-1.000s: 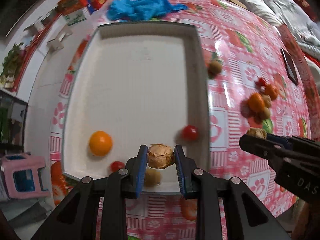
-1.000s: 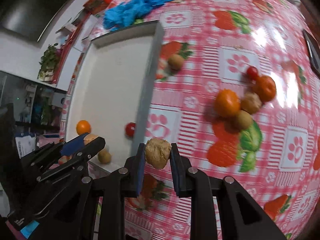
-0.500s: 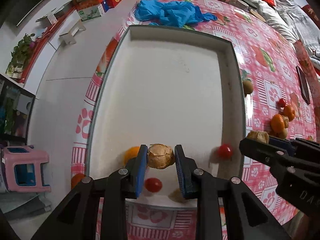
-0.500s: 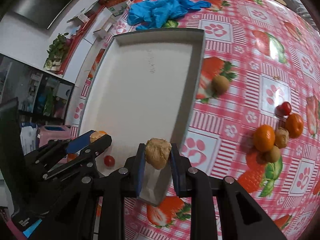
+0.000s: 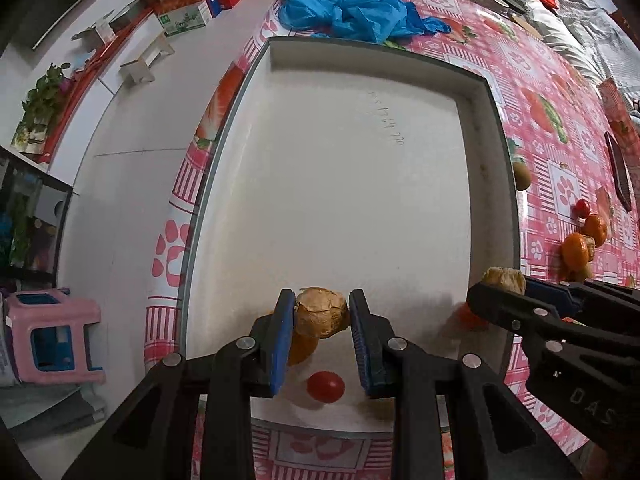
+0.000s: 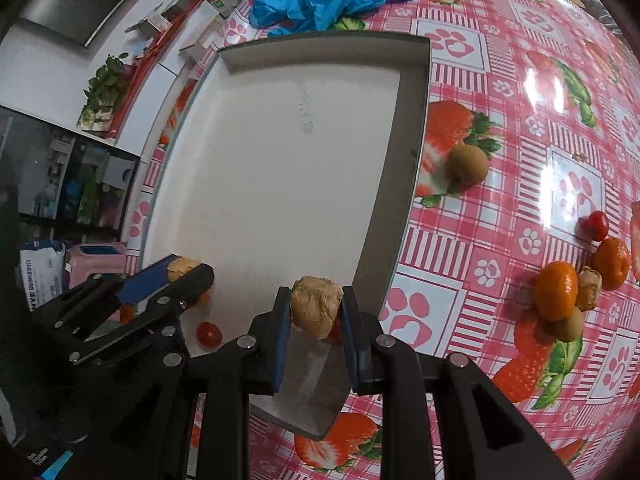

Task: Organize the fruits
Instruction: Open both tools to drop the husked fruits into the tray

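My left gripper [image 5: 321, 312] is shut on a brown walnut [image 5: 321, 311] and hangs over the near end of the white tray [image 5: 488, 184]. Under it lie a cherry tomato [image 5: 325, 386] and an orange [image 5: 303, 347], half hidden by the walnut. My right gripper [image 6: 316, 307] is shut on a second walnut [image 6: 316, 305] above the tray's [image 6: 384, 216] near right wall; a red fruit peeks out behind it. On the cloth to the right sit a kiwi [image 6: 468, 163], two oranges [image 6: 556, 291], a cherry tomato [image 6: 597, 225] and another walnut [image 6: 589, 287].
A crumpled blue plastic bag [image 5: 352, 14] lies past the tray's far end. The table's left edge runs close beside the tray, with floor, a pink stool [image 5: 50, 338] and boxes [image 5: 182, 18] beyond. A dark flat object [image 5: 618, 170] lies far right on the cloth.
Both grippers carried their walnuts leftward over the tray: the left one from its near rim to above the orange, the right one from over the cloth to above the tray's right wall.
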A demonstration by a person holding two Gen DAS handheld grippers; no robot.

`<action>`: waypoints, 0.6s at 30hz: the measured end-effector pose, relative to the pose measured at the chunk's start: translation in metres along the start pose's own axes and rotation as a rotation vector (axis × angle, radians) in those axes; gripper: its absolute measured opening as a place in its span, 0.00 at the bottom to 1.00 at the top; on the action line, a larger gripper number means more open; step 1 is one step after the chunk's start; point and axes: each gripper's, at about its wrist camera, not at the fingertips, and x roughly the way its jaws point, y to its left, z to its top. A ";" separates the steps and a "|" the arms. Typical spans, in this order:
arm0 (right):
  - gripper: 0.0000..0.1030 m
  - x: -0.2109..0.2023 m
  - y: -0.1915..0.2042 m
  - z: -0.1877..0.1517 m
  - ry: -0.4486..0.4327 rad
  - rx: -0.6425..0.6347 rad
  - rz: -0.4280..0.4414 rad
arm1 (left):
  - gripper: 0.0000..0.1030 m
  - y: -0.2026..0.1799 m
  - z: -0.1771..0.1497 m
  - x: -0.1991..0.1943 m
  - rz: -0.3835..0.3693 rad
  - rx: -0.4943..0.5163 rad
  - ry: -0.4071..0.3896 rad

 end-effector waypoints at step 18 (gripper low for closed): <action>0.55 0.007 0.012 0.005 0.010 -0.056 -0.018 | 0.41 0.005 0.002 0.003 0.038 -0.039 0.021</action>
